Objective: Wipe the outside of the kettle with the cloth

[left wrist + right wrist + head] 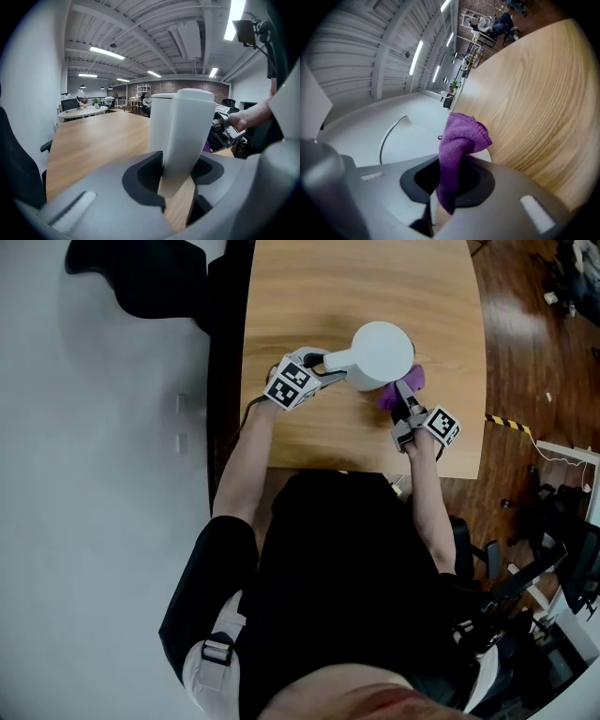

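A white kettle (380, 352) is seen standing upright on the light wooden surface (319, 296), toward the edge nearest the person, with its handle (336, 360) turned toward the left gripper (322, 364). In the left gripper view, the handle (187, 136) is shown rising upright between the fingers (108, 201), which are closed on its lower part. A strip of the surface (180, 211) can be seen beneath it. The kettle body (159, 122) is seen just behind the handle.

A purple cloth (412, 381) is held by the right gripper (401, 397) at the kettle's right side, low down near the base. In the right gripper view, the cloth (459, 150) is pinched between the fingers (520, 187), with a bunched fold standing out past the tips and a short end hanging back between them. The white kettle wall (403, 136) fills the space directly behind and left of the cloth. Whether the fold is actually pressed against the wall cannot be told. The wood-grained surface (534, 93) is spread out to the right.

From the left gripper view, the right gripper (227, 133) is visible just past the kettle, with a sliver of purple cloth (206, 146) beside it.
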### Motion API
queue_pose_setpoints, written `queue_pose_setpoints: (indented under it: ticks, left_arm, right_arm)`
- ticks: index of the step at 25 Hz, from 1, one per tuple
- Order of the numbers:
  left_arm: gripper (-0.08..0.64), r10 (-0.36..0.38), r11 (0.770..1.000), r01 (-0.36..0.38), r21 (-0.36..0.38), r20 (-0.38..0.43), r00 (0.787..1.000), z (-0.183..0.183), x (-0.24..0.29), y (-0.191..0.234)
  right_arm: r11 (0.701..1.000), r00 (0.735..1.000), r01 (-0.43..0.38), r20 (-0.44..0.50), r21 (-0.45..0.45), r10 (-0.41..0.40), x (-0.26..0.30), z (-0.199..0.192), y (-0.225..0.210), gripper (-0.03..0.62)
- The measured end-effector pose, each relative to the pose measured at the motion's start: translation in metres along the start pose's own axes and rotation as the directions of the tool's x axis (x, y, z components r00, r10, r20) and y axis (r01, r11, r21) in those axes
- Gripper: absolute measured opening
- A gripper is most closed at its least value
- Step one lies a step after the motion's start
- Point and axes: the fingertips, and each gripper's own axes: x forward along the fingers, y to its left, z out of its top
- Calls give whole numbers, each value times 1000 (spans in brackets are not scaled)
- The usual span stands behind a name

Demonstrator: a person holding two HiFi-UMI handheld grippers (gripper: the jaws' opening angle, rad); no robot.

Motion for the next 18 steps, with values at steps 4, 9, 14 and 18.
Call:
queue_pose_setpoints:
  ticks: [4,9,14,18]
  left_arm:
    - [494,67,987,-68,-144,-7,998,4,2,-11]
    - [495,126,895,-104,-434,23,992,10,-7,-2]
    - [488,178,777,-114,-619,42,983,-11,-16,-1]
    - [480,182,683,-87,-726,53,982,-30,-7,-11]
  right_arm:
    - [994,988,-111,105,3,110,5,22,18,49]
    - [904,898,-419,108,-89,427,16,36,79,49]
    - [806,818,-553,45,-208,573,11,38,130,49]
    - [741,770,-618,-14,-261,638,14,44,165,49]
